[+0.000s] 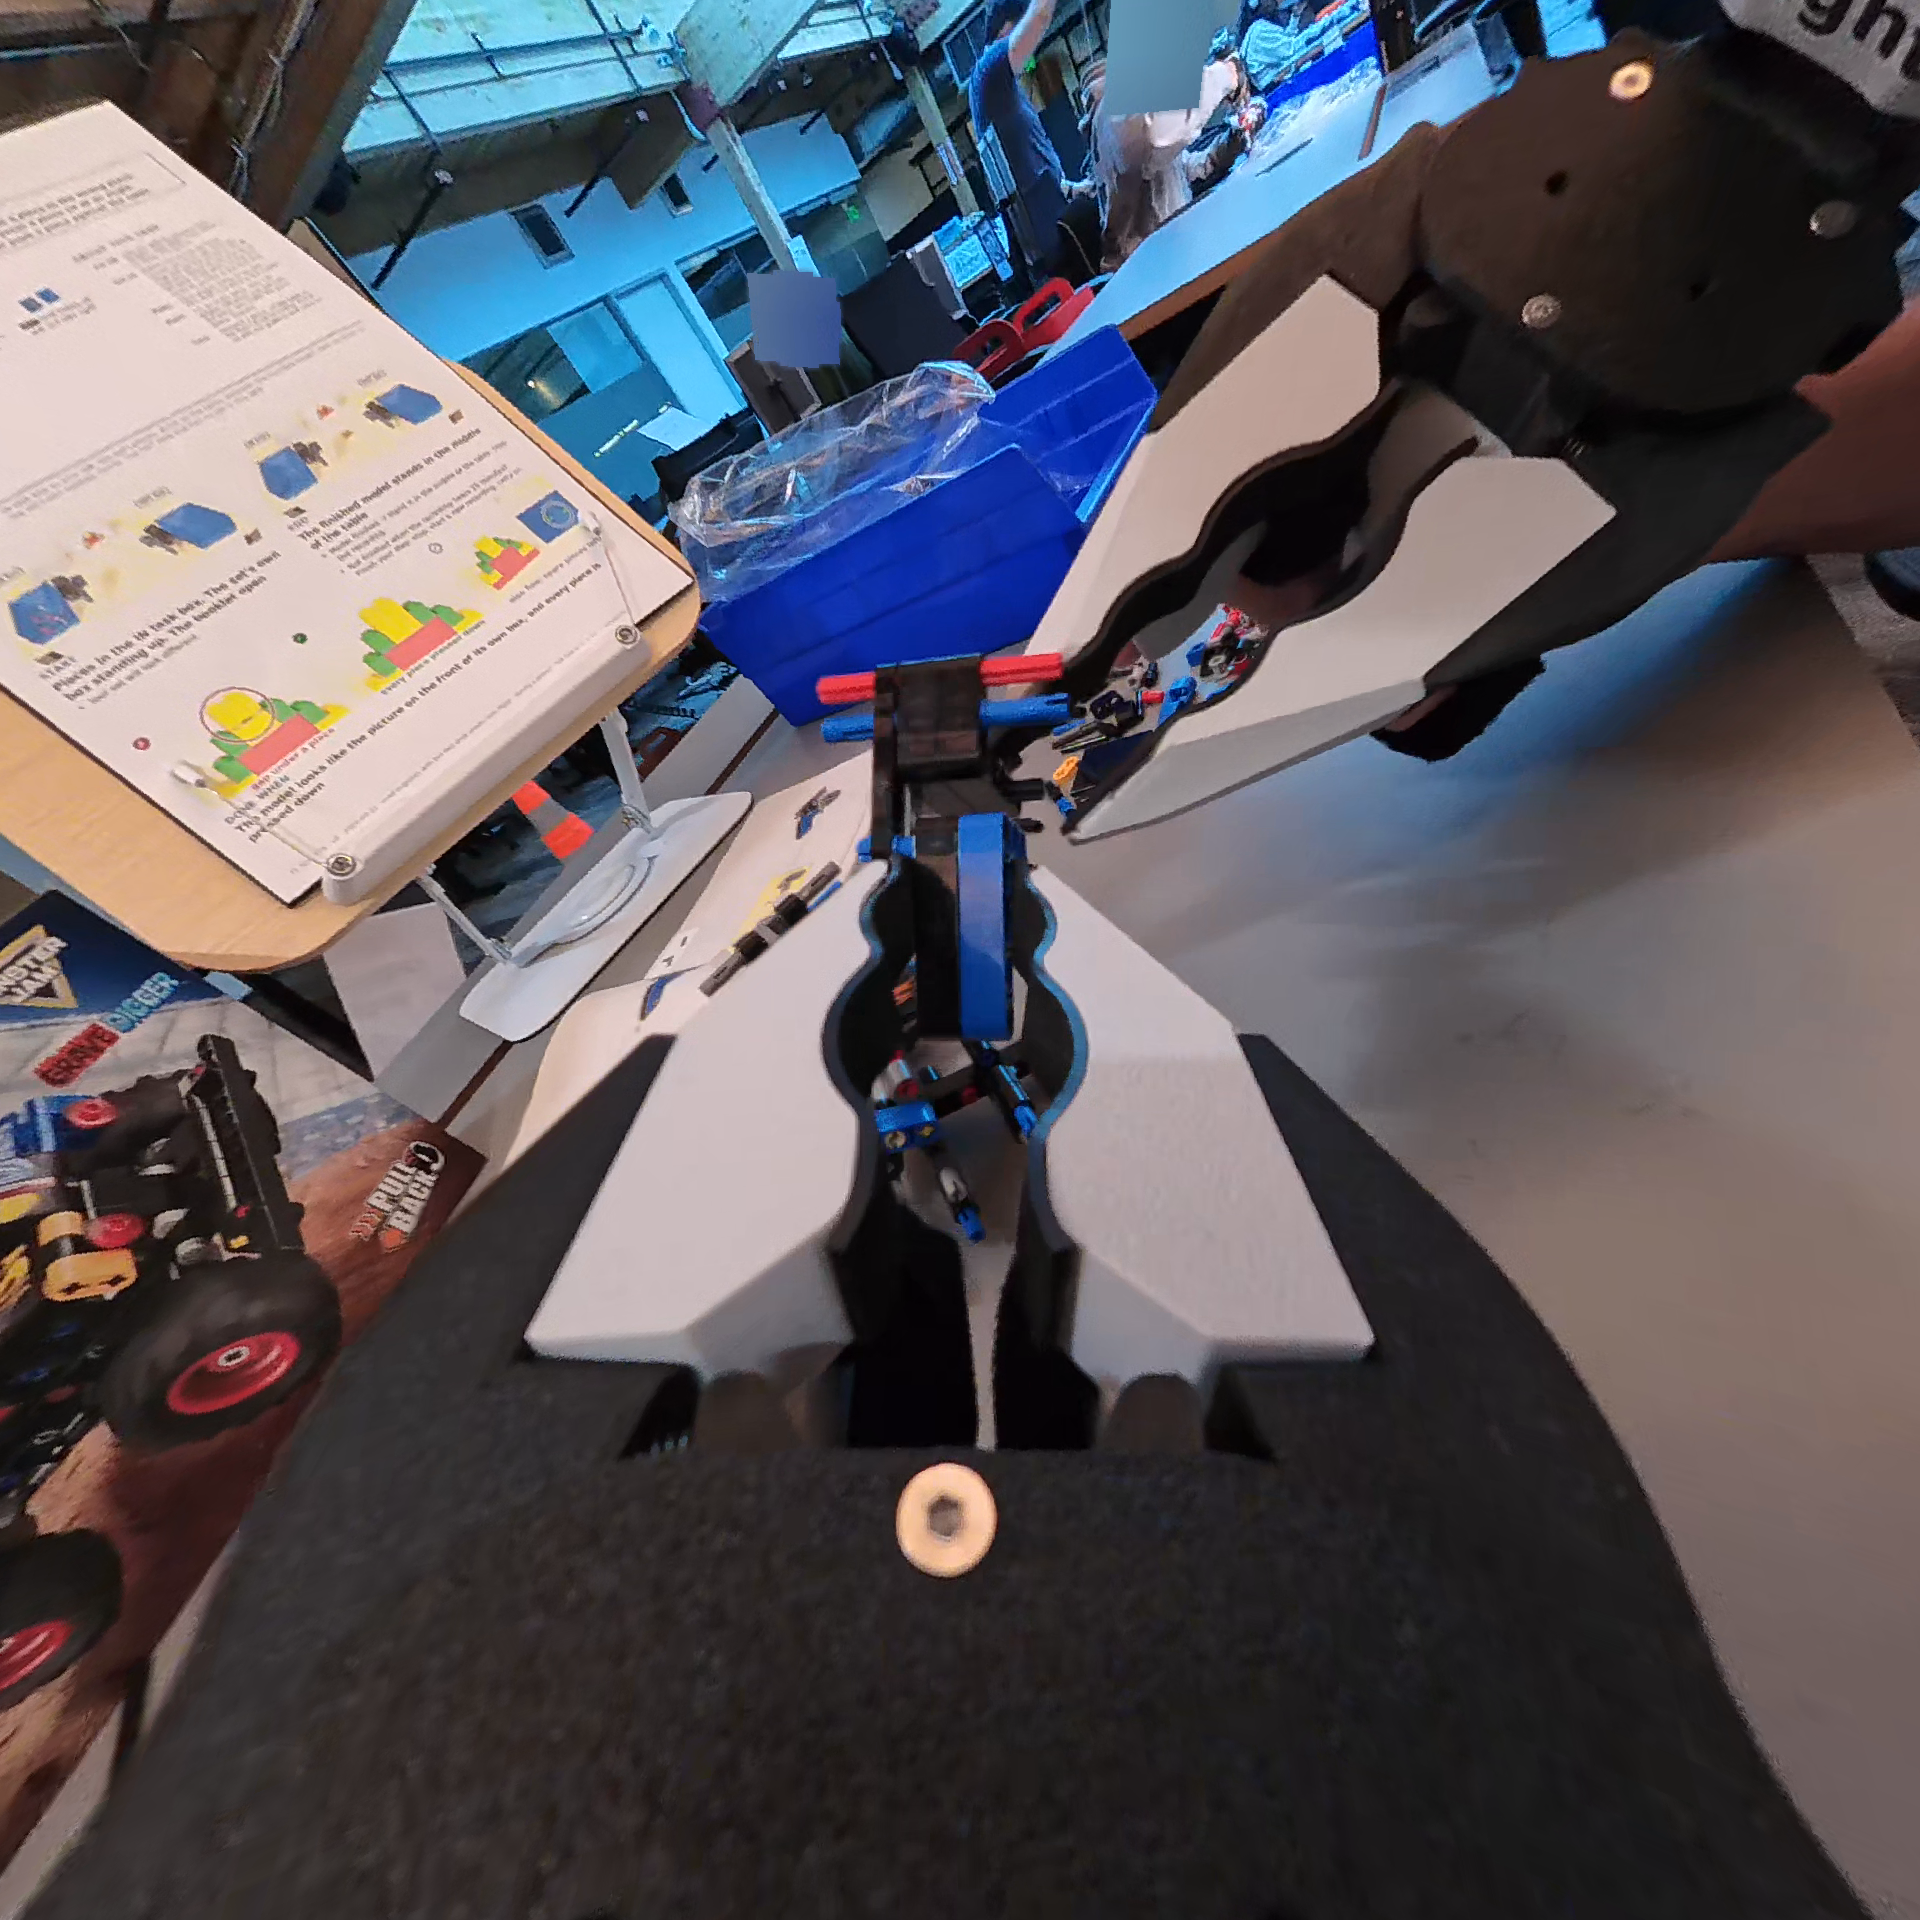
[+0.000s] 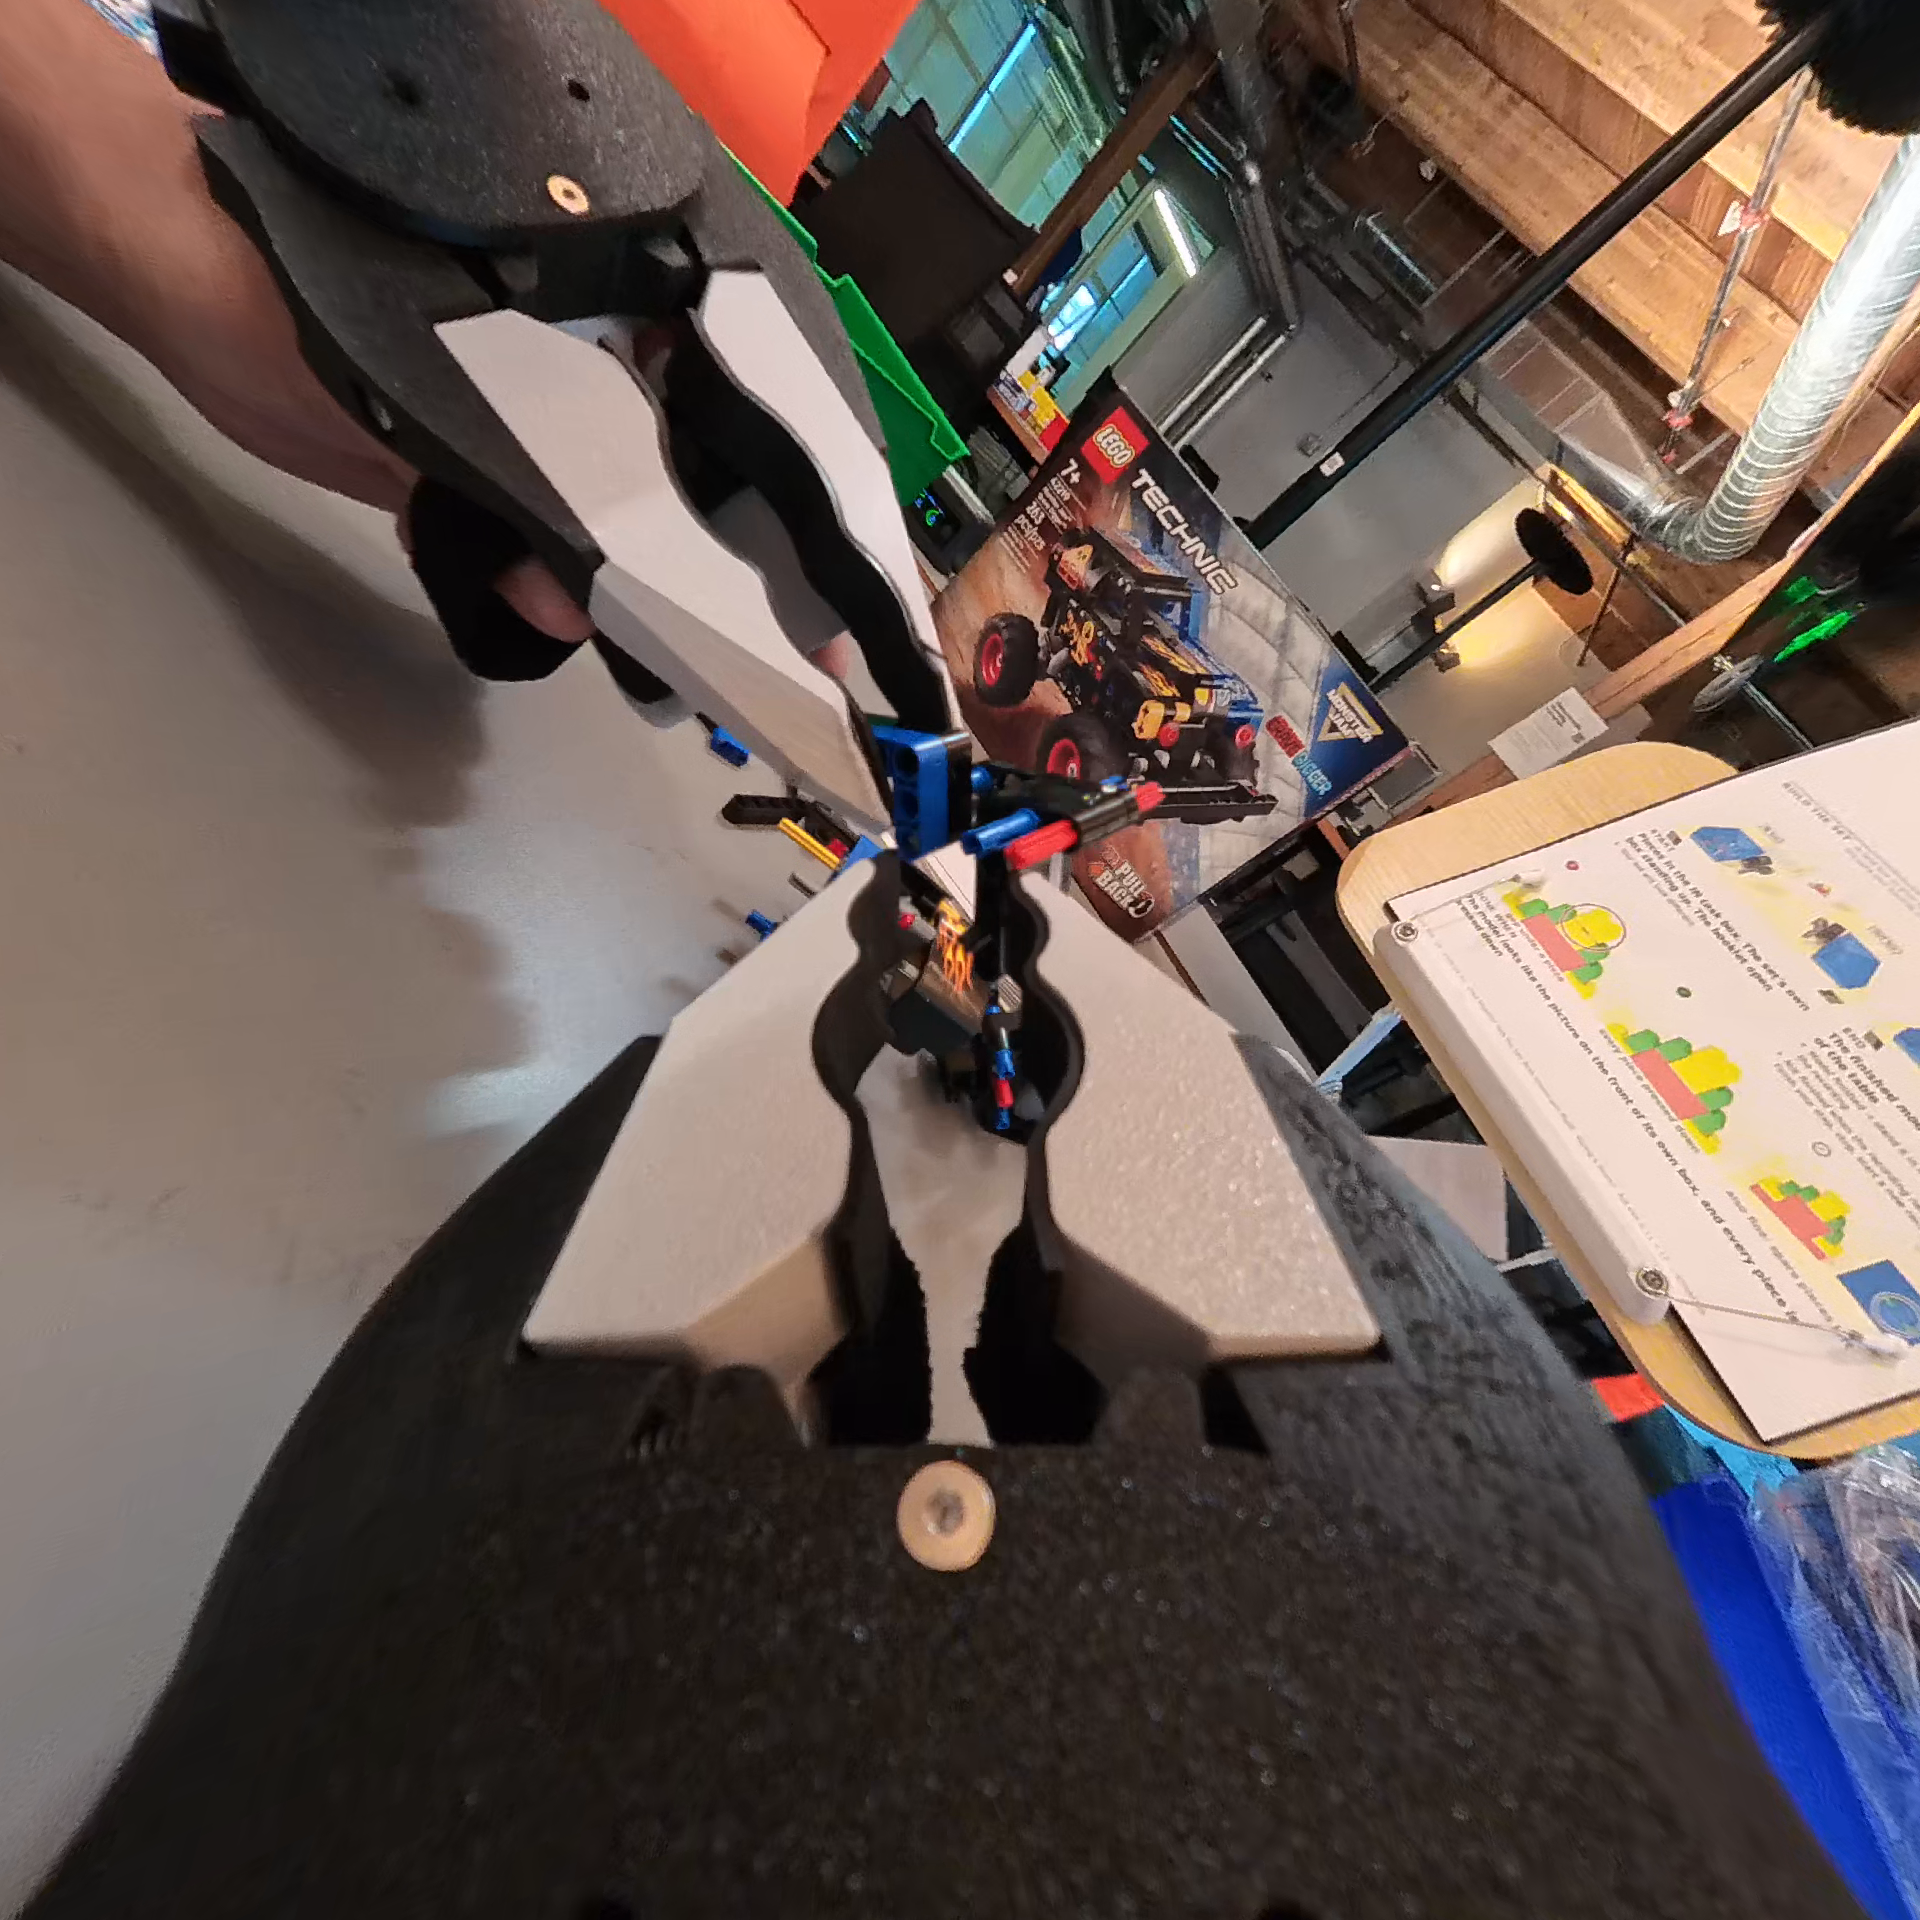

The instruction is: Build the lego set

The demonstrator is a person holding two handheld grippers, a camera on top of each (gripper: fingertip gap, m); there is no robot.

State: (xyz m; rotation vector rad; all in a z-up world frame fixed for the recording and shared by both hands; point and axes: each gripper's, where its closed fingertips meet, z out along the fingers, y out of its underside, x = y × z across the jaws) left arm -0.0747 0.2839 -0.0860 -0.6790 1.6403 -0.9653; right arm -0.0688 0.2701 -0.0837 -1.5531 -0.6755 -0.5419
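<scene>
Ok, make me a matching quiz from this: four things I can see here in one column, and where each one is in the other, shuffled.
Things:
1. lego assembly
2. clear plastic bag
3. instruction sheet
4. set box

Places:
A. on the tilted wooden stand
B. in the blue bin
C. beside that stand
D. between the jaws of the left gripper

Pairs: 1-D, 2-B, 3-A, 4-C
</scene>
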